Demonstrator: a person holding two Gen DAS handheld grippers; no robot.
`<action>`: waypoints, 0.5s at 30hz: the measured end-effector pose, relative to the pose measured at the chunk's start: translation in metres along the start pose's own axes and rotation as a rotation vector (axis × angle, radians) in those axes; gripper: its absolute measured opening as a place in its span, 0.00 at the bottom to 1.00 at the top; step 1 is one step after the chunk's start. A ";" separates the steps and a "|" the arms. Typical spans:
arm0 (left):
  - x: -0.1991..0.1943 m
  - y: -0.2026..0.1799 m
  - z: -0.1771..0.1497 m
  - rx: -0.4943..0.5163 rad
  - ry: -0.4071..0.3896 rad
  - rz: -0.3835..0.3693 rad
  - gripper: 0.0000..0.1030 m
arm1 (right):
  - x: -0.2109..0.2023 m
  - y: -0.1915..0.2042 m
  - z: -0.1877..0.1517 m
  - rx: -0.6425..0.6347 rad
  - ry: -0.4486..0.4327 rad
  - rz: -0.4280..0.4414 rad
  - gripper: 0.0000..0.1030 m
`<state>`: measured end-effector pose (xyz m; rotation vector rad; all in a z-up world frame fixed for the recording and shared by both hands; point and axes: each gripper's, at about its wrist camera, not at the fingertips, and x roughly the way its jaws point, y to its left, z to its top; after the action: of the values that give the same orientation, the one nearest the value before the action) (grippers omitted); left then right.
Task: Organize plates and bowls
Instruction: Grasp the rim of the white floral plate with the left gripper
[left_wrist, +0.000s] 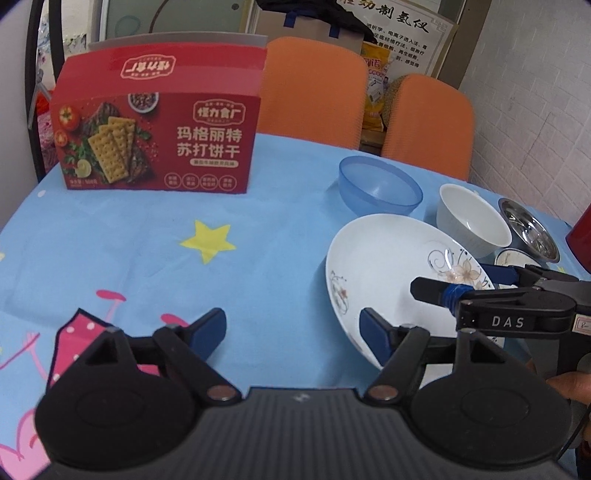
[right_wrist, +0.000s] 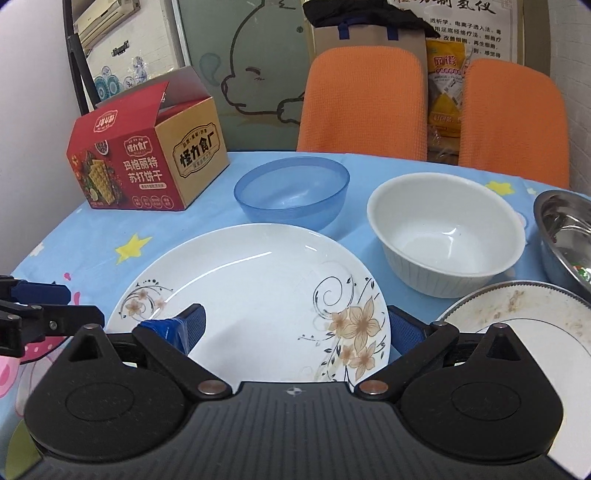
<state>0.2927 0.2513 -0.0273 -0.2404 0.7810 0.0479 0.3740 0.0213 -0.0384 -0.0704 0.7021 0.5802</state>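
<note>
A white floral plate (right_wrist: 258, 295) lies on the blue tablecloth; it also shows in the left wrist view (left_wrist: 384, 266). My right gripper (right_wrist: 295, 328) is open, its fingers spread over the plate's near part. Behind stand a blue plastic bowl (right_wrist: 291, 192), a white bowl (right_wrist: 443, 232) and a steel bowl (right_wrist: 565, 229). A dirty white plate (right_wrist: 517, 317) lies at the right. My left gripper (left_wrist: 293, 330) is open and empty over the cloth, left of the floral plate. The right gripper (left_wrist: 461, 291) also shows in the left wrist view.
A red cracker box (left_wrist: 159, 140) stands open at the table's back left. Two orange chairs (right_wrist: 364, 99) stand behind the table. The tablecloth (left_wrist: 184, 240) spreads left of the plates. A red object (left_wrist: 580, 236) shows at the right edge.
</note>
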 end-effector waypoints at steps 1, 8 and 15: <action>0.001 0.001 -0.001 -0.003 0.004 0.004 0.70 | 0.000 0.002 0.000 0.004 -0.002 -0.008 0.87; 0.006 0.006 -0.001 -0.029 0.018 0.013 0.70 | -0.002 0.012 -0.002 0.003 -0.015 0.014 0.85; 0.039 -0.011 0.010 -0.006 0.049 0.037 0.70 | -0.014 0.019 -0.021 0.021 -0.029 0.009 0.86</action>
<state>0.3288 0.2416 -0.0454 -0.2330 0.8347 0.0797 0.3435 0.0258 -0.0432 -0.0393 0.6808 0.5814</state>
